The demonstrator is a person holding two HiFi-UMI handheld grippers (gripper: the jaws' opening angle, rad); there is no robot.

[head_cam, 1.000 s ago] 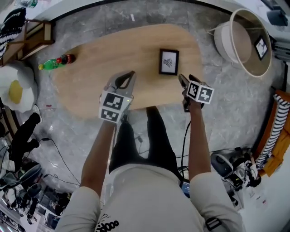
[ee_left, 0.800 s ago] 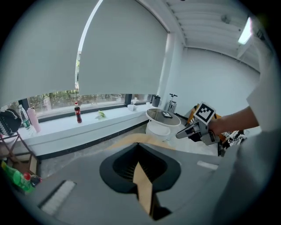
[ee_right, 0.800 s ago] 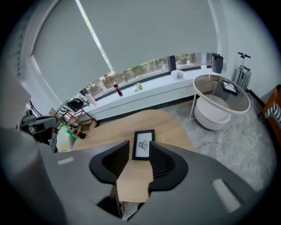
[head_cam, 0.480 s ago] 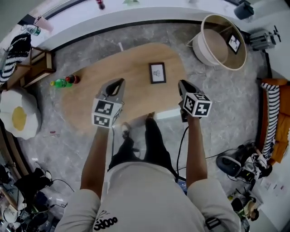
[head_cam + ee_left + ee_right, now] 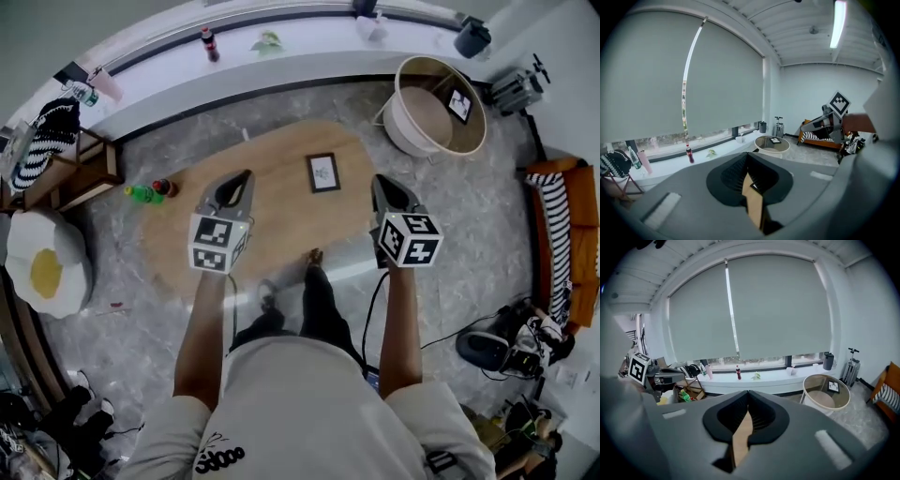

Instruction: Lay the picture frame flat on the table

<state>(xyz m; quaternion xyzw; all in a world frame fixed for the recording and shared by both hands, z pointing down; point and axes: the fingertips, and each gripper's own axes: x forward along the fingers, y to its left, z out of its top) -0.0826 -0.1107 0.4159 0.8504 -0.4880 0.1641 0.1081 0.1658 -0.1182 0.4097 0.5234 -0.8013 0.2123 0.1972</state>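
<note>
The left tongs (image 5: 747, 156) have their jaws together, tips meeting with nothing between them; a sliver of tan table shows through the gap lower down. The right tongs (image 5: 748, 405) are likewise closed tight and empty, with the same wood below their tips. In the head view both hang over the near edge of the table (image 5: 272, 220), each on a bare forearm and pointing away from the person; the left tongs (image 5: 246, 174) are over its left half, the right tongs (image 5: 377, 180) at its right end, well apart from each other.

The frame (image 5: 323, 172) lies face up on the far half of the table, between the two tongs and a little beyond their tips, touching neither.

A green bottle (image 5: 141, 194) lies on the floor just off the table's left end, a darker one beside it; further left sits an egg cushion (image 5: 45, 270). Beyond the right end stands a round basket (image 5: 410, 138) with a small picture (image 5: 459, 105) in it. Along the far wall runs a white sill (image 5: 281, 58); a dark bottle (image 5: 208, 42) stands on it.
</note>
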